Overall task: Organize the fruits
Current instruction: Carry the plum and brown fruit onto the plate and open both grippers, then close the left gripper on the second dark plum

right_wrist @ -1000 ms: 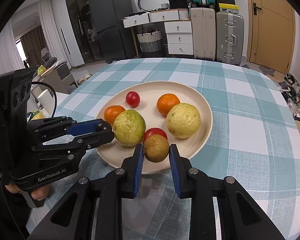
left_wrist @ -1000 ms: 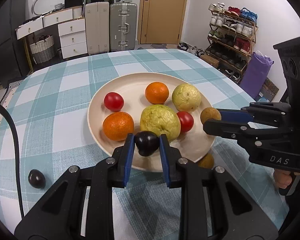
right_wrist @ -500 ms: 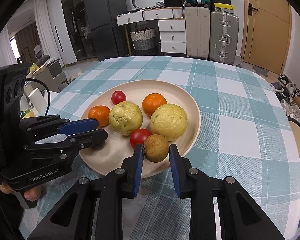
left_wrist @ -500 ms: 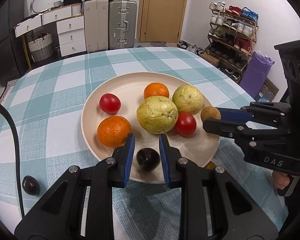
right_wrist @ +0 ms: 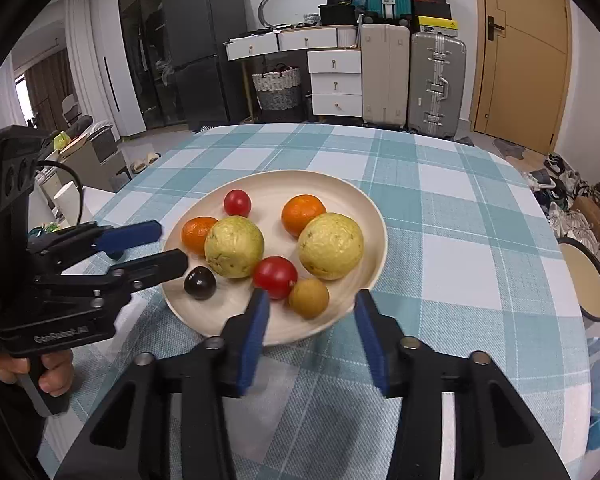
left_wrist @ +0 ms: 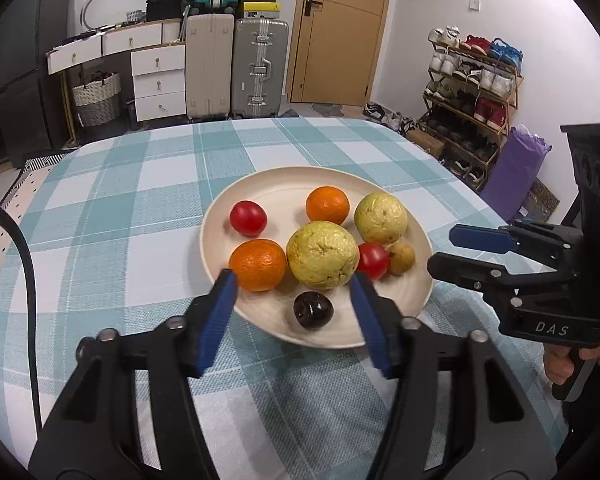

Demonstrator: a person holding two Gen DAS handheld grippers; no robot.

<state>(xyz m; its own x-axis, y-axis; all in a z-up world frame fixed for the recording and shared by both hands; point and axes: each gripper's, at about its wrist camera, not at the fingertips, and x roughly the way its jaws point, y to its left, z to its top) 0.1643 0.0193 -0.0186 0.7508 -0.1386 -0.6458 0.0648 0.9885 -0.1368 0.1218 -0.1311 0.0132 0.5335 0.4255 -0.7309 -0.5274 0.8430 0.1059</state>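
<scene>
A cream plate (left_wrist: 284, 188) (right_wrist: 364, 204) on the checked tablecloth holds two oranges, two yellow-green guavas, two red tomatoes, a dark plum (left_wrist: 313, 309) (right_wrist: 199, 282) and a small brown fruit (left_wrist: 401, 258) (right_wrist: 309, 298). My left gripper (left_wrist: 294, 320) is open and empty, jaws wide just behind the plum at the plate's near rim. It shows from the side in the right wrist view (right_wrist: 168, 246). My right gripper (right_wrist: 310, 334) is open and empty, just behind the brown fruit. It shows in the left wrist view (left_wrist: 444, 250).
The round table (left_wrist: 112, 208) has a teal-and-white checked cloth. Suitcases (left_wrist: 260, 68), white drawers and a door stand behind it. A shoe rack (left_wrist: 472, 92) is at the right. A round stool (right_wrist: 588, 280) stands beside the table's right edge.
Both grippers opened and drew back. The plum left my left gripper and the brown fruit left my right one; both now lie on the plate.
</scene>
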